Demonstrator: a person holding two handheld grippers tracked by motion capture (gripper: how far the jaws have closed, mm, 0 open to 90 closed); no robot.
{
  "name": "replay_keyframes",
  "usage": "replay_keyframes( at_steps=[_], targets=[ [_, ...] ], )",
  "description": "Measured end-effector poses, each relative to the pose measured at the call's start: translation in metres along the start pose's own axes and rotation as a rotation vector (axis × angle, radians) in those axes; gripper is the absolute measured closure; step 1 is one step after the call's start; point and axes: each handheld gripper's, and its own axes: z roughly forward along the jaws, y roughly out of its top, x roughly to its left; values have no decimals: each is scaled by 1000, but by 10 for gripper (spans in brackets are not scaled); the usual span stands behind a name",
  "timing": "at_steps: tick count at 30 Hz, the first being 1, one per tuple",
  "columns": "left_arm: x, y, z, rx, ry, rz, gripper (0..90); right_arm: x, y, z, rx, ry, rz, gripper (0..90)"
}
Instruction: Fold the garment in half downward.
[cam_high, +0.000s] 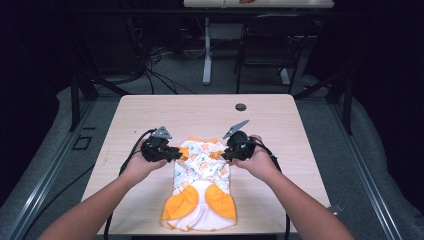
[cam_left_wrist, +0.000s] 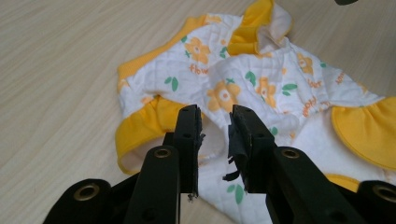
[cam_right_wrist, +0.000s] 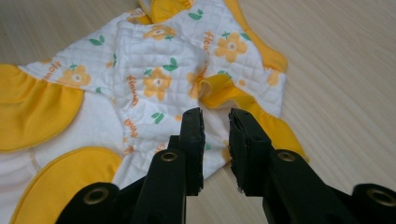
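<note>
A small quilted white garment (cam_high: 202, 182) with orange flowers and yellow trim lies folded on the wooden table (cam_high: 165, 112), its yellow ruffles toward the near edge. My left gripper (cam_high: 179, 154) hovers at the garment's upper left edge, and my right gripper (cam_high: 220, 155) at its upper right edge. In the left gripper view the left gripper (cam_left_wrist: 215, 116) stands open above a yellow-trimmed sleeve of the garment (cam_left_wrist: 233, 79), with nothing between the pads. In the right gripper view the right gripper (cam_right_wrist: 215, 119) is open too, above the other sleeve of the garment (cam_right_wrist: 154, 70).
A round cable hole (cam_high: 240, 106) sits near the table's far edge. Bare wood lies on both sides of the garment. Behind the table stand a dark chair (cam_high: 270, 45), a white table leg (cam_high: 207, 50) and loose cables on the floor.
</note>
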Motion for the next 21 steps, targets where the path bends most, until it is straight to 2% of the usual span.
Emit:
replay_keyframes(
  at_steps=[3, 4, 6, 10, 14, 15, 16, 19, 21],
  targets=[
    [11, 9, 7, -2, 3, -13, 707, -9, 12, 7, 33, 13, 1, 732],
    [11, 9, 7, -2, 3, -13, 705, -9, 12, 7, 33, 13, 1, 732],
    [17, 13, 11, -2, 2, -24, 703, -15, 17, 13, 42, 2, 5, 711],
    [29, 18, 20, 3, 7, -31, 703, -24, 23, 24, 73, -11, 8, 725],
    [38, 22, 31, 31, 13, -22, 713, -33, 30, 33, 94, 1, 17, 753],
    [41, 22, 35, 37, 16, -22, 718, -35, 31, 37, 77, 2, 31, 759],
    [42, 22, 36, 38, 23, -23, 722, -39, 33, 40, 92, 6, 29, 759],
    [48, 21, 45, 59, 41, -37, 724, -45, 34, 52, 111, -2, 34, 759],
    [52, 21, 49, 70, 57, -46, 724, -46, 34, 54, 118, -4, 29, 759]
  ],
)
